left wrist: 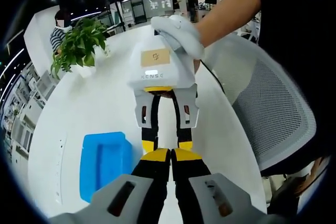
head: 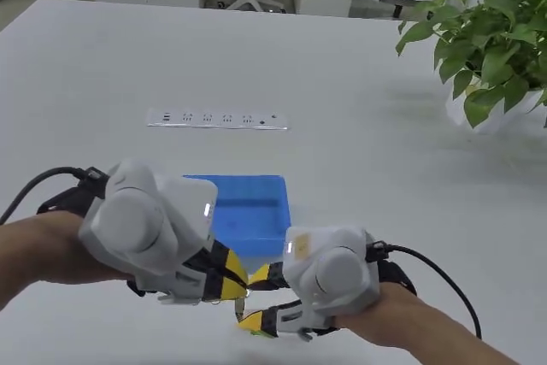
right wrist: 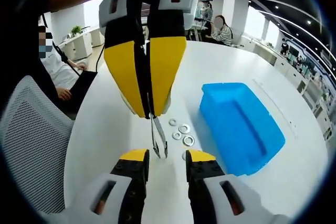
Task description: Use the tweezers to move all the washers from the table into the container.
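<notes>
Left gripper [right wrist: 150, 106] clamped the tweezers [right wrist: 159, 141], tips pointing down at the table. The washers [right wrist: 184, 128] lay between those tips and the blue container [right wrist: 241, 124] (just beside its wall). Right gripper [right wrist: 168, 157] had its jaws apart, empty.

The rectangular blue plastic container [right wrist: 241, 129] looks smooth and faintly glossy. The small round silver metal washers [right wrist: 184, 128] and the thin metal tweezers [right wrist: 154, 129] shine brightly. The white tabletop [head: 359, 57] is smooth and matt.
</notes>
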Demonstrator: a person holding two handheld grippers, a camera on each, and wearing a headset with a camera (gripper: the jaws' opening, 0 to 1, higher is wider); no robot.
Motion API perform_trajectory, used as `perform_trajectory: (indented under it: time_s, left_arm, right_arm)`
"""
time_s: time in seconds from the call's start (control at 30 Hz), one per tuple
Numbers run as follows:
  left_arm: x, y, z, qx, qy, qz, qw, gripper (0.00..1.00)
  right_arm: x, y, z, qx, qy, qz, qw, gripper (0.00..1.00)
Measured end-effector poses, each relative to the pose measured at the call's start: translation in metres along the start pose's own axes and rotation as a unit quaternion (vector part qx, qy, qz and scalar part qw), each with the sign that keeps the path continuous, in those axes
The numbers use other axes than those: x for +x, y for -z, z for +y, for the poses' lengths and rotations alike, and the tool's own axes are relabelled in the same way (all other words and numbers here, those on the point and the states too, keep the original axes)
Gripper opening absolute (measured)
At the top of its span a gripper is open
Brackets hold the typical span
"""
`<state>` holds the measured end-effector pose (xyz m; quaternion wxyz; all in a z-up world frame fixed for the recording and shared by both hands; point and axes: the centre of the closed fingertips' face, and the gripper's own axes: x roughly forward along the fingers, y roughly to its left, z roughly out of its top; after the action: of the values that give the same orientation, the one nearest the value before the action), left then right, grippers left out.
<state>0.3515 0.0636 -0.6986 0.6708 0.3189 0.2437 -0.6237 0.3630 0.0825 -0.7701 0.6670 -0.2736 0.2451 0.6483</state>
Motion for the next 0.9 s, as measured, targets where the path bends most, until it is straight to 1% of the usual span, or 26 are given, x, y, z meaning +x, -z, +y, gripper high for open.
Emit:
perform_trajectory:
  time_s: [0.1, 0.2, 0.33, 0.47, 0.57, 0.7, 0.77, 0.9]
  left_arm:
    - [0.0, 0.001, 0.001, 0.0, -0.001, 0.003, 1.0, 0.05]
    - [-0.001, 0.0, 0.002, 0.001, -0.001, 0.003, 1.0, 0.05]
    - [-0.002, -0.002, 0.004, 0.001, -0.003, 0.001, 1.0, 0.05]
    - [-0.002, -0.004, 0.007, 0.003, -0.004, -0.002, 1.0, 0.05]
    - [-0.003, -0.008, 0.011, -0.001, -0.006, -0.008, 0.9999, 0.05]
    - [-0.004, -0.011, 0.016, -0.002, -0.009, -0.014, 0.9999, 0.05]
    - [-0.004, -0.013, 0.018, -0.003, -0.01, -0.018, 0.9998, 0.05]
    - [-0.003, -0.012, 0.022, -0.004, -0.012, -0.018, 0.9998, 0.05]
  right_arm:
    - [-0.002, 0.002, -0.003, 0.005, 0.008, 0.001, 1.0, 0.32]
    - [-0.006, 0.004, -0.007, 0.018, 0.016, -0.001, 0.9997, 0.36]
    - [-0.011, 0.005, -0.01, 0.034, 0.028, -0.007, 0.999, 0.41]
    - [-0.015, 0.008, -0.013, 0.04, 0.037, -0.008, 0.9985, 0.45]
    - [-0.018, 0.01, -0.016, 0.05, 0.048, -0.01, 0.9976, 0.49]
    - [-0.022, 0.013, -0.019, 0.063, 0.06, -0.016, 0.9961, 0.57]
    - [-0.024, 0.014, -0.021, 0.073, 0.065, -0.023, 0.9949, 0.61]
    - [-0.028, 0.017, -0.025, 0.087, 0.079, -0.029, 0.9926, 0.69]
